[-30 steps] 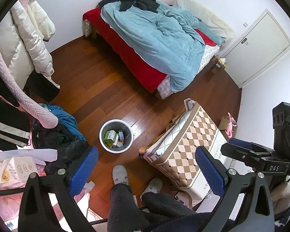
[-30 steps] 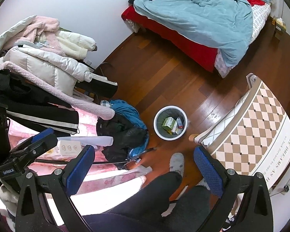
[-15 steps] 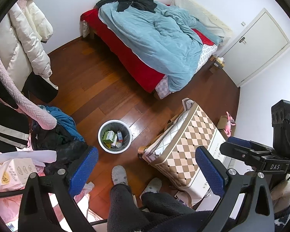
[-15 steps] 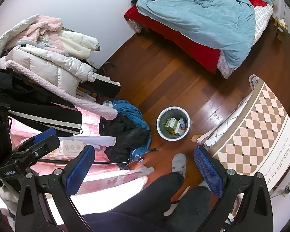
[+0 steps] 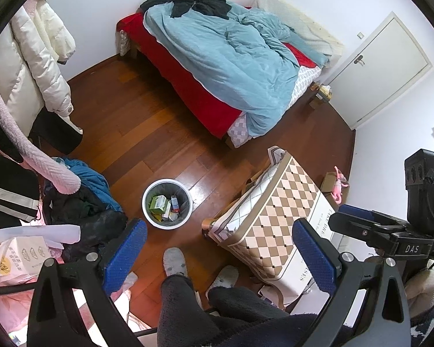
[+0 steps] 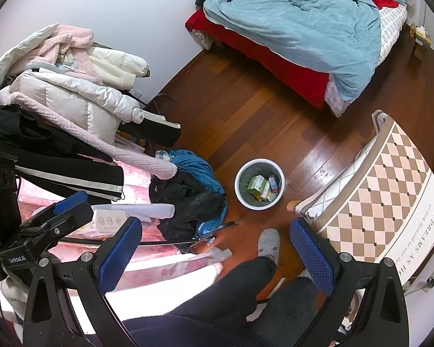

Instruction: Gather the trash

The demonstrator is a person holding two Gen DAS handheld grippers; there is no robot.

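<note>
A round white trash bin [image 5: 167,203] stands on the wooden floor, lined in grey, with a green carton and several small boxes inside; it also shows in the right wrist view [image 6: 259,184]. My left gripper [image 5: 220,248] is open and empty, held high above the floor. My right gripper [image 6: 217,245] is open and empty, also high above the floor. The right gripper's body [image 5: 390,231] shows at the right of the left wrist view, and the left gripper's body [image 6: 43,225] at the left of the right wrist view.
A bed with red sheet and blue duvet [image 5: 231,66] stands at the back. A checkered storage bag [image 5: 275,217] is right of the bin. Piled coats and clothes [image 6: 72,110] are on the left. The person's legs and socked feet [image 5: 175,263] are below. A white door [image 5: 382,66] is at far right.
Both views shift slightly; the bin sits a little lower left in the left wrist view and lower right in the right wrist view. Both grippers stay open.
</note>
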